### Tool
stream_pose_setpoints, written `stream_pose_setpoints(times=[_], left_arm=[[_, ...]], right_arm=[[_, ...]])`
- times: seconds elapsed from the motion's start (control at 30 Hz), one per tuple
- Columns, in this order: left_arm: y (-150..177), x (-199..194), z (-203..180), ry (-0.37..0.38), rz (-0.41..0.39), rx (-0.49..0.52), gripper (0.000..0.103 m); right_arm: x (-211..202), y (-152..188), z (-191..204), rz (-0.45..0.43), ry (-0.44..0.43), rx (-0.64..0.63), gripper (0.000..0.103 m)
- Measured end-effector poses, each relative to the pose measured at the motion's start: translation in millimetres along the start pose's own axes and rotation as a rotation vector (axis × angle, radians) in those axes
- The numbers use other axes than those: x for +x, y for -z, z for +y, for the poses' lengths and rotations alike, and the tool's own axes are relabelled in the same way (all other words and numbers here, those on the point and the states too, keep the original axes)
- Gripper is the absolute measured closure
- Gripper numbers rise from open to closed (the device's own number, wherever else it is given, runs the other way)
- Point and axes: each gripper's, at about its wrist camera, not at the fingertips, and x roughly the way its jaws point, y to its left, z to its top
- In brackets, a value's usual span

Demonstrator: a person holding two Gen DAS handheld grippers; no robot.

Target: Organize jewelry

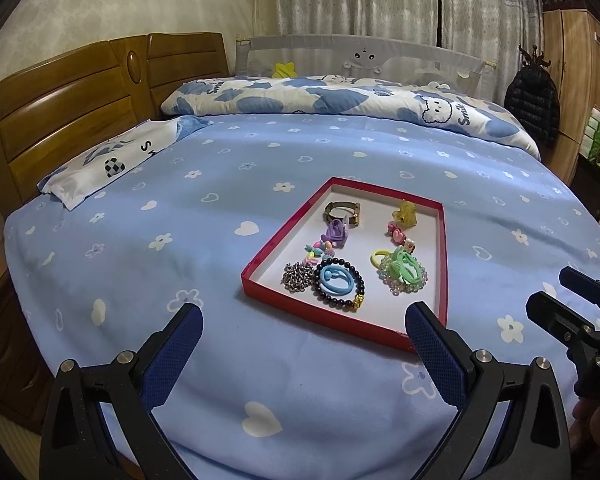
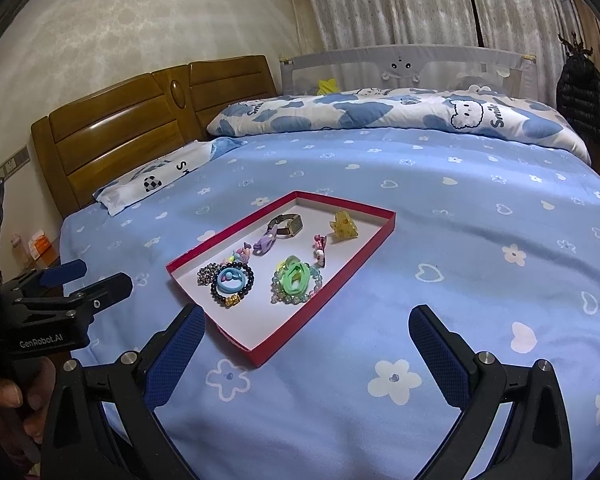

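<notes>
A shallow red tray (image 1: 278, 236) (image 2: 364, 264) with a white floor lies on the blue bedsheet. In it are a watch (image 1: 342, 212) (image 2: 286, 224), a yellow claw clip (image 1: 405, 212) (image 2: 343, 224), a purple hair tie (image 1: 336, 233), a dark bead bracelet (image 1: 340, 285) (image 2: 233, 280) around a blue ring, a silver chain (image 1: 297, 276), and green hair ties (image 1: 404, 268) (image 2: 296, 278) on pale beads. My left gripper (image 1: 304, 328) is open just short of the tray's near edge, holding nothing. My right gripper (image 2: 307, 330) is open near the tray's near corner, also holding nothing.
The tray sits mid-bed on a flowered blue sheet (image 1: 140, 264). A folded quilt (image 1: 340, 96) lies along the far side, a pillow (image 1: 112, 160) by the wooden headboard (image 1: 72, 108). A hand (image 2: 4, 396) holds the other gripper at the left.
</notes>
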Motion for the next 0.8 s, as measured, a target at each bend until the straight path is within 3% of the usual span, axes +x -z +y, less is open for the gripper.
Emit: stream_pose_setpoints(times=[0.8], left_arm=[[2.5,-2.5,-2.2,-0.010,-0.006,0.019,0.001]], right_arm=[[-3.2,-1.1,0.8,-0.005,-0.004,0.001,0.001]])
